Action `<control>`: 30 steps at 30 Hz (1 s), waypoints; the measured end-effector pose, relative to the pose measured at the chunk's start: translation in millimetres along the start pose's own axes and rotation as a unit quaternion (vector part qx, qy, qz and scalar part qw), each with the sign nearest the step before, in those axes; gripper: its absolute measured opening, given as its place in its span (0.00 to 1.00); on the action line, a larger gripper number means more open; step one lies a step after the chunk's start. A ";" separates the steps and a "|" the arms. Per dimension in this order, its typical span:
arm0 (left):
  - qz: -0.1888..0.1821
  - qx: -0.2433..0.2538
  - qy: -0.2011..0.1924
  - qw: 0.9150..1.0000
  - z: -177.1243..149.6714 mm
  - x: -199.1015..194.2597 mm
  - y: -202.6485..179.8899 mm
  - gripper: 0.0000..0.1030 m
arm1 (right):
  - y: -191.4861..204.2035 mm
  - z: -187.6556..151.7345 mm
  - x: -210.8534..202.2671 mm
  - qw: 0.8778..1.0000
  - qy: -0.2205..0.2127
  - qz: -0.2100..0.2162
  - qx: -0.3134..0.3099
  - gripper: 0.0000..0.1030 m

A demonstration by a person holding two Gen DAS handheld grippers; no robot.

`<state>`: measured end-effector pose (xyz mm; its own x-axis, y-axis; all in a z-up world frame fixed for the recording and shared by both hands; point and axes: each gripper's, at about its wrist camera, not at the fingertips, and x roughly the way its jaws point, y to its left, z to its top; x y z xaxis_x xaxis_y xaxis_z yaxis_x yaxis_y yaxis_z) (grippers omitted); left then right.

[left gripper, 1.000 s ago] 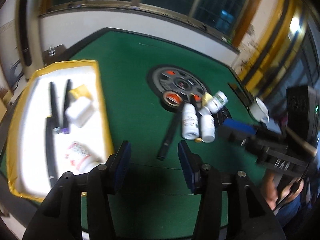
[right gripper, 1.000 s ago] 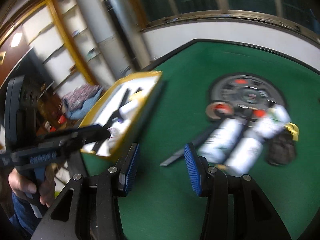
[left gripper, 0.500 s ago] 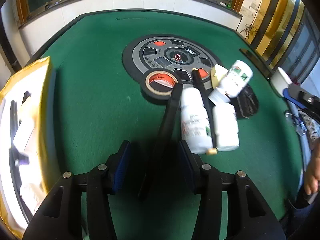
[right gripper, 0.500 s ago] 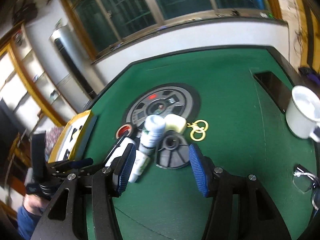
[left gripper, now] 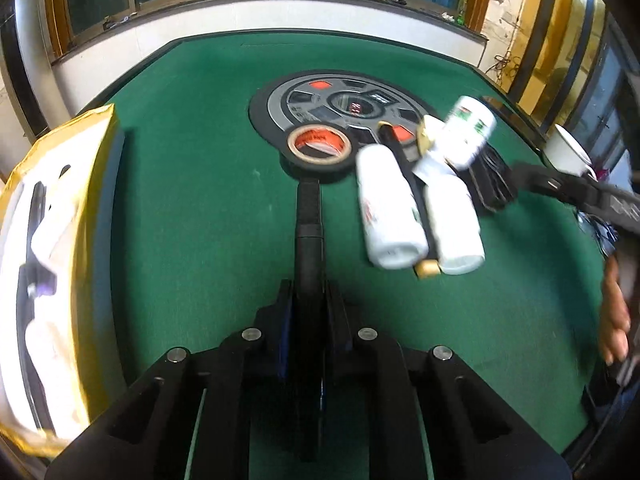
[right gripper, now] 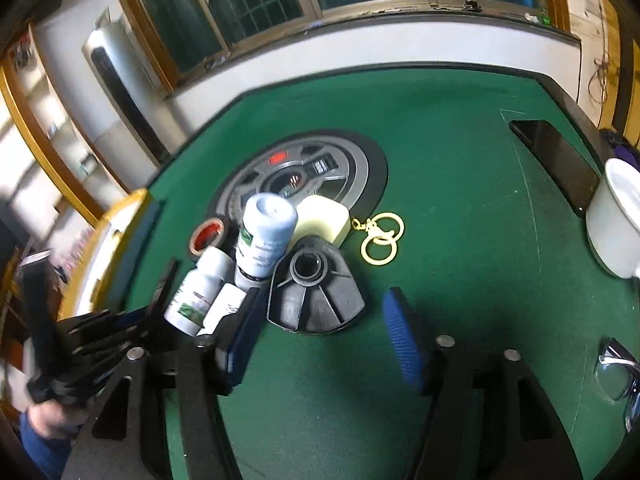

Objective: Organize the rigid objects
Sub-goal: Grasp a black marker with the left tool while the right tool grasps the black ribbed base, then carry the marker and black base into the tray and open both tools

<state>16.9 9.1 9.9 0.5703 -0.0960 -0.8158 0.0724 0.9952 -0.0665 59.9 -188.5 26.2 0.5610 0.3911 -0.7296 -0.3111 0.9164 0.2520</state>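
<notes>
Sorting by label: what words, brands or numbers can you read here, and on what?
No text reads clearly.
Lying white bottle: red print, blurred.
Green-labelled bottle: print too small.
Tape roll: red print, blurred.
Round panel in the table: red display marks, unreadable.

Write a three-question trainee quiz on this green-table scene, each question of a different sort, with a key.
1. True or false: the left gripper is shut on the black pen.
2. The tape roll lies partly on: A) the yellow-rimmed tray B) the round grey panel C) the white cup
3. Fill in: the key rings beside the pale yellow block are ____ in colour.

Key: 1 true. 2 B. 3 gold.
</notes>
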 end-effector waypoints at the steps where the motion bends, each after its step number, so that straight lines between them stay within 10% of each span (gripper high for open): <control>1: 0.001 0.000 -0.002 1.000 -2.0 -1.1 -0.4 0.12 | 3.5 0.3 1.7 1.000 0.001 -0.003 -0.007 0.56; 15: -0.010 -0.011 -0.016 1.000 -6.2 -1.9 1.2 0.12 | 18.3 -0.2 38.0 0.996 0.037 -0.070 -0.038 0.58; 30: -0.026 -0.024 -0.041 0.999 -5.1 -30.3 -9.8 0.12 | 6.7 -2.3 -26.9 0.999 -0.010 0.019 0.039 0.58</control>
<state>-5.3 2.4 32.3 0.6316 -0.1475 -0.7611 0.0658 0.9884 -0.1369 41.0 -193.1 46.1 0.5660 0.4260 -0.7058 -0.2714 0.9047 0.3284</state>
